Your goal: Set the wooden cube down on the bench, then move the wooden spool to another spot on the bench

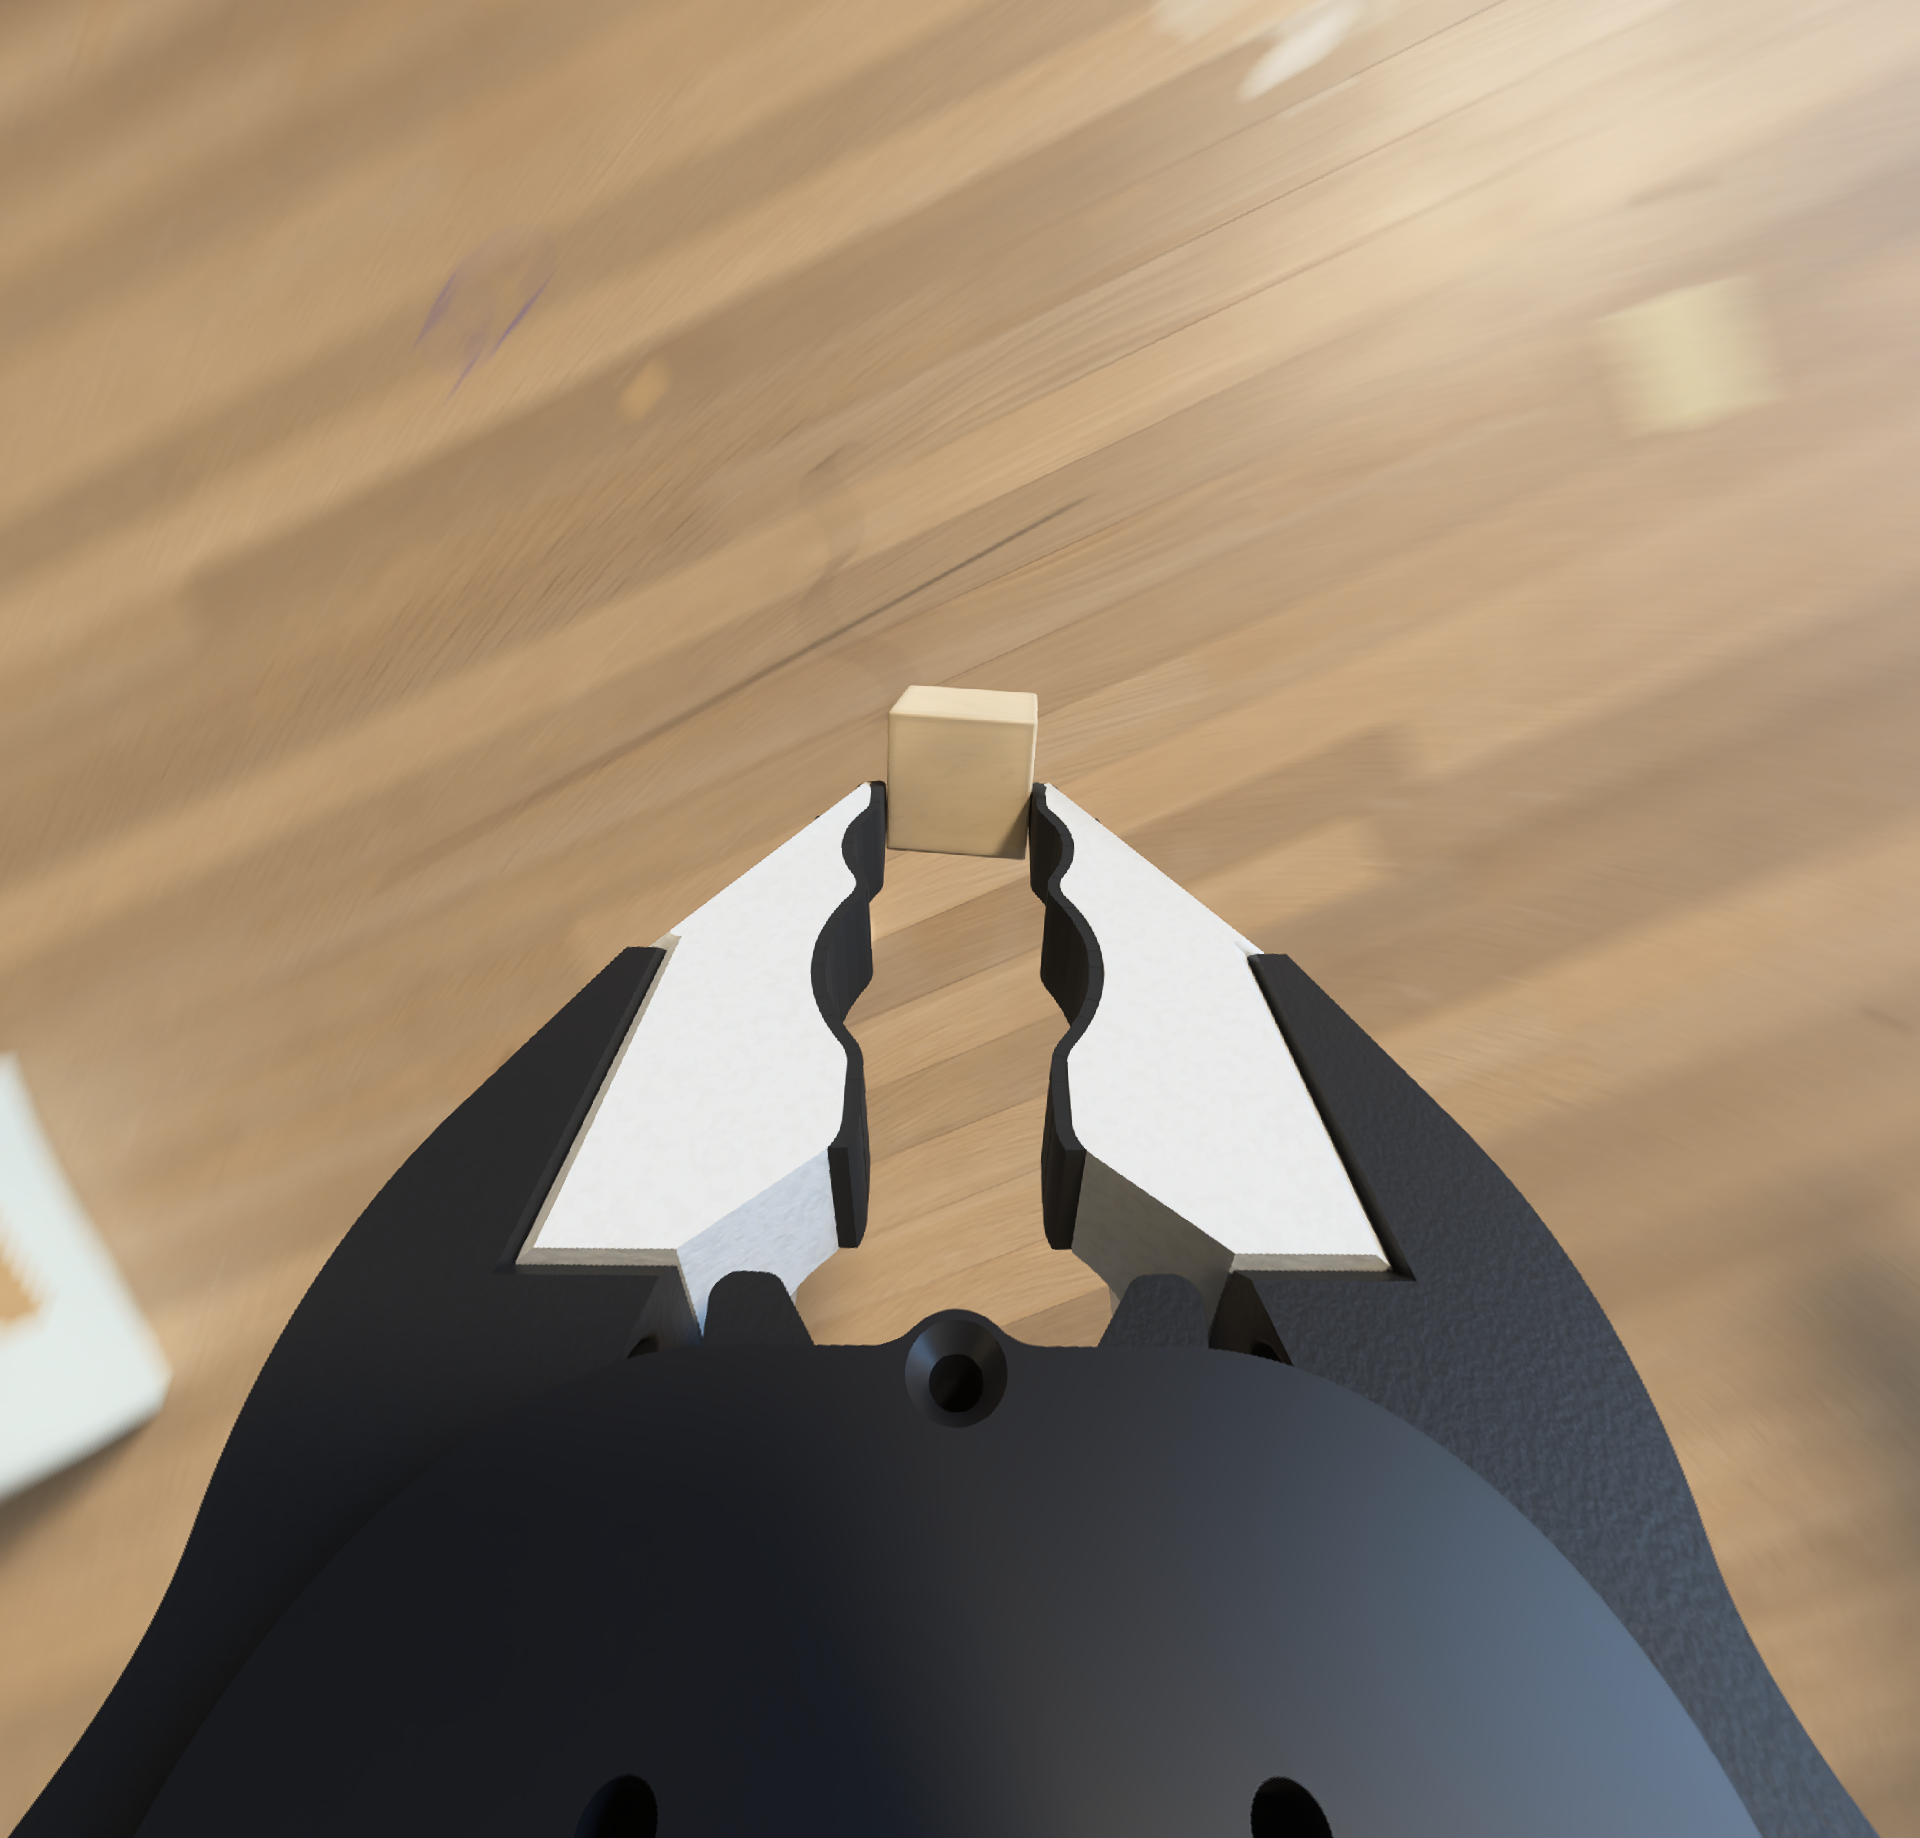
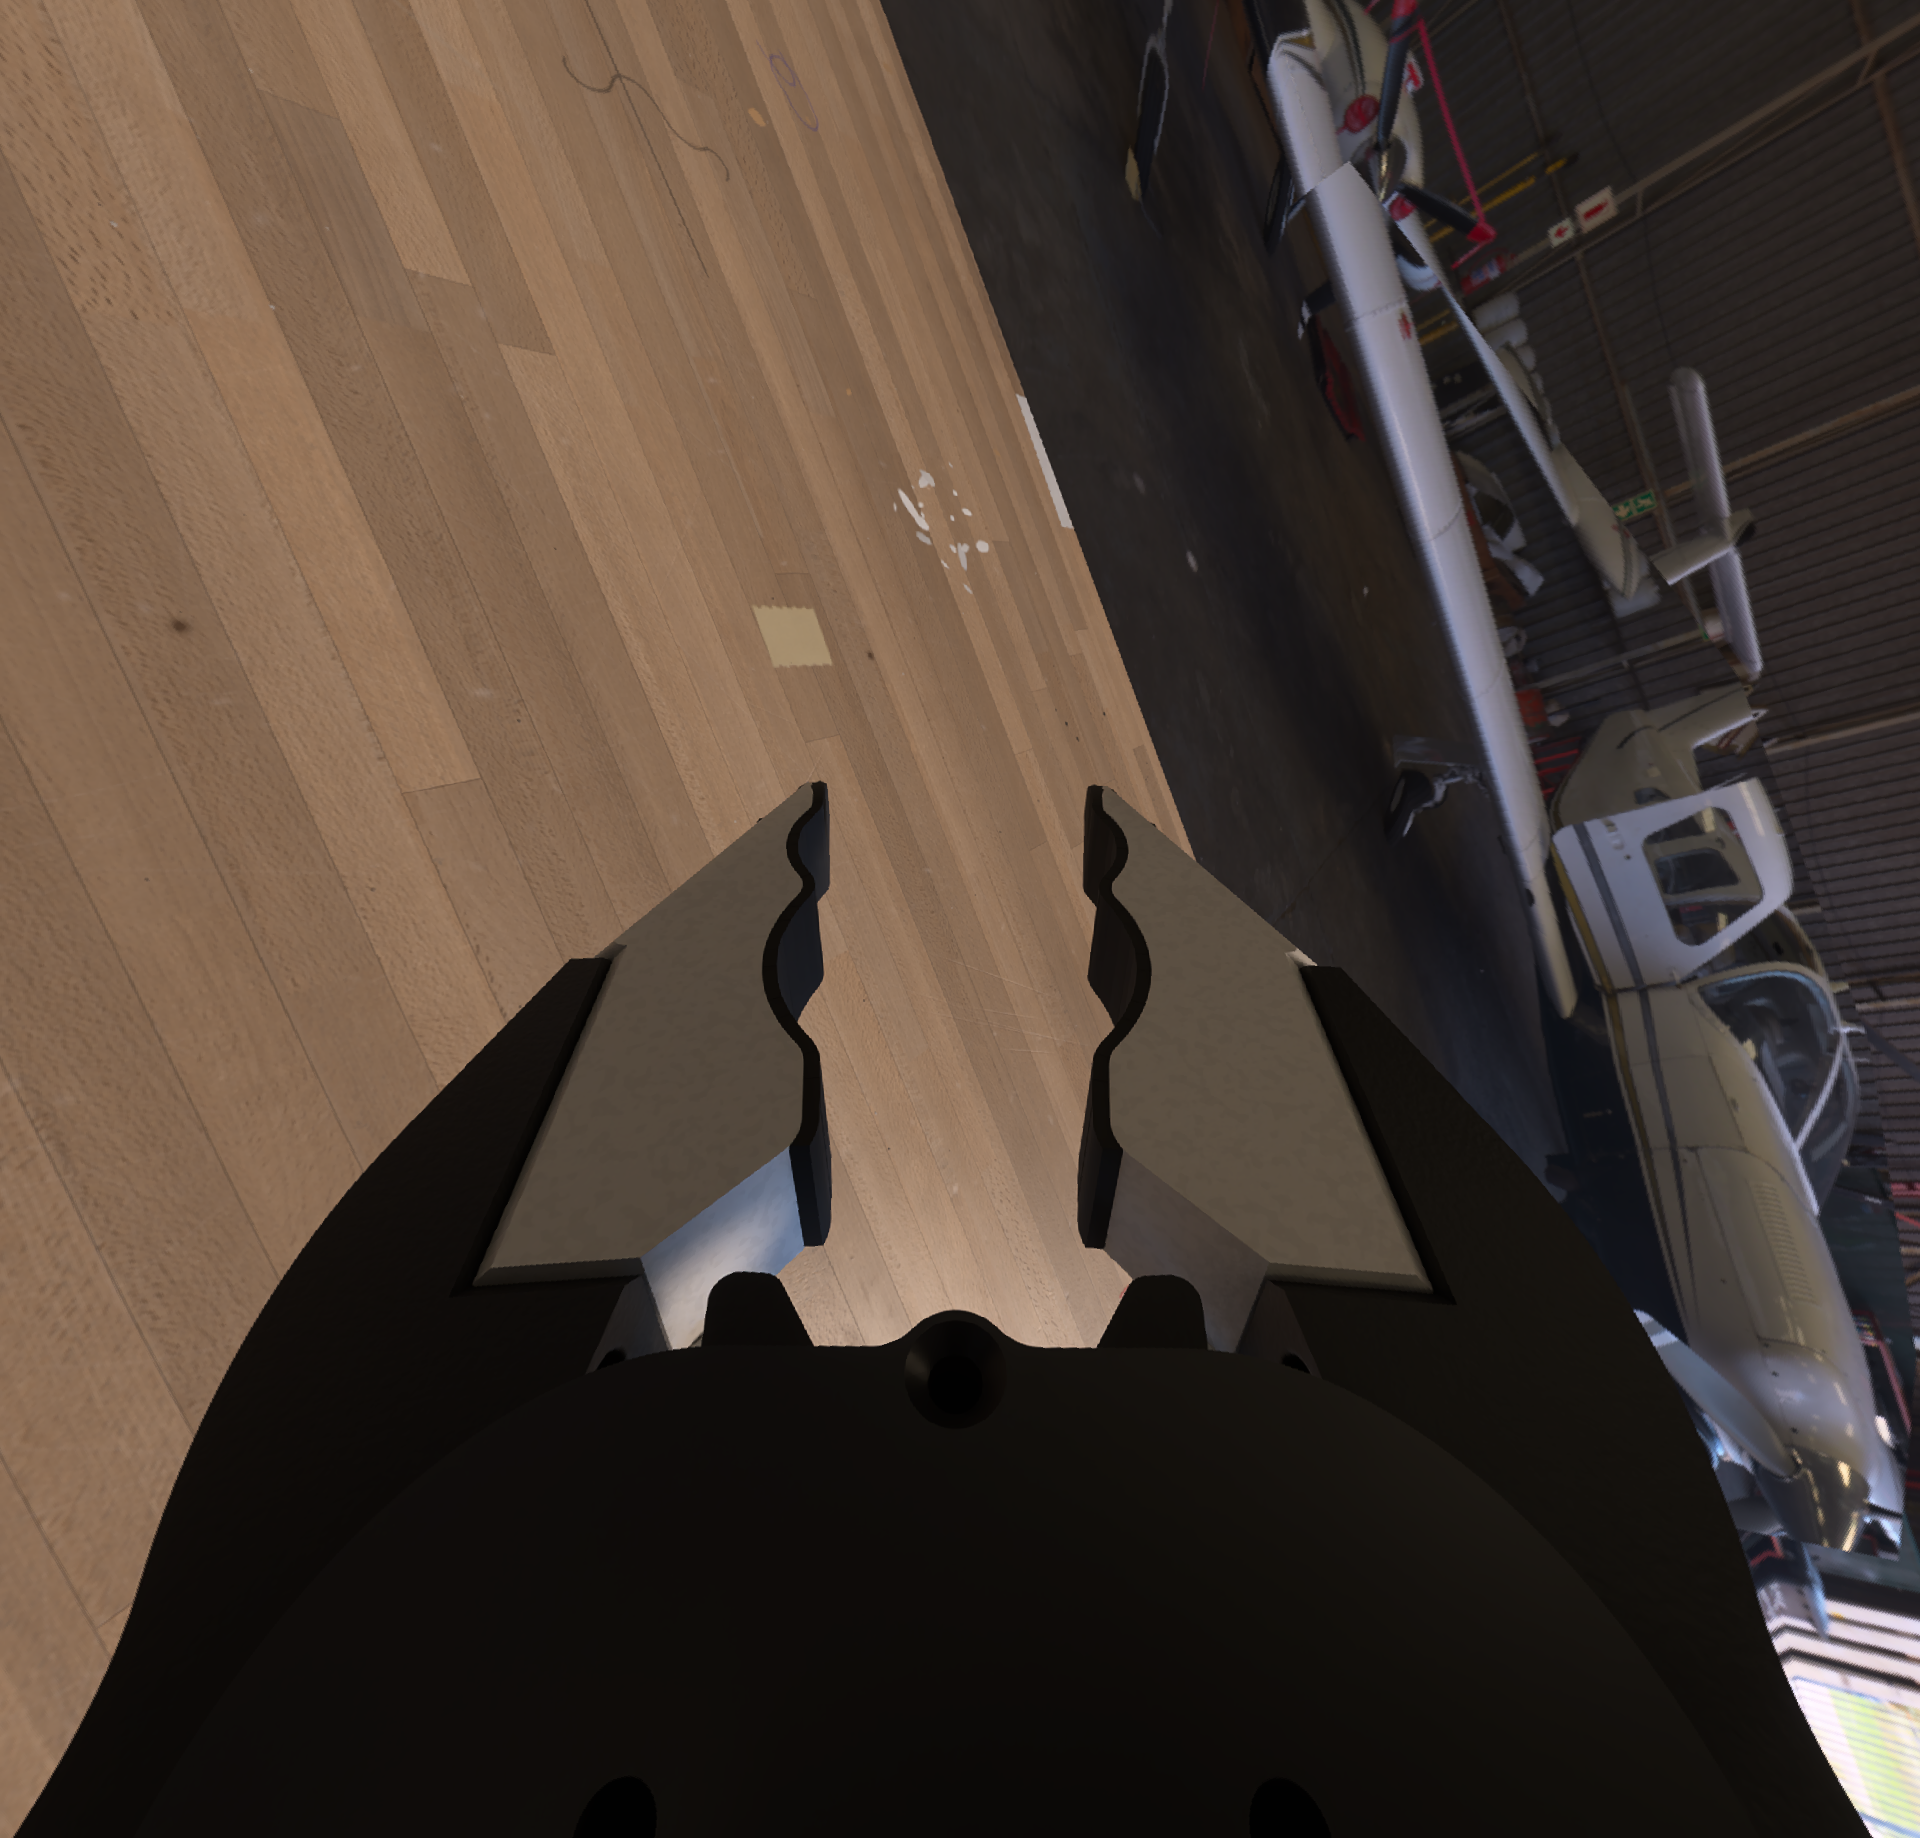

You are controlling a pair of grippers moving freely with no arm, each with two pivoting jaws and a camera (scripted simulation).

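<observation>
In the left wrist view, my left gripper (image 1: 957, 820) is shut on a small pale wooden cube (image 1: 961, 765), held at the fingertips above the wooden bench (image 1: 520, 438), which looks blurred. In the right wrist view, my right gripper (image 2: 956, 822) is open and empty over the bench (image 2: 416, 541), near its right edge. No wooden spool shows in either view.
A white flat object (image 1: 62, 1300) lies at the left edge of the left wrist view. A pale patch (image 2: 792, 635) and white specks (image 2: 940, 526) mark the bench. The bench edge (image 2: 1039, 500) runs diagonally, with a dark hangar floor and aircraft (image 2: 1455, 562) beyond.
</observation>
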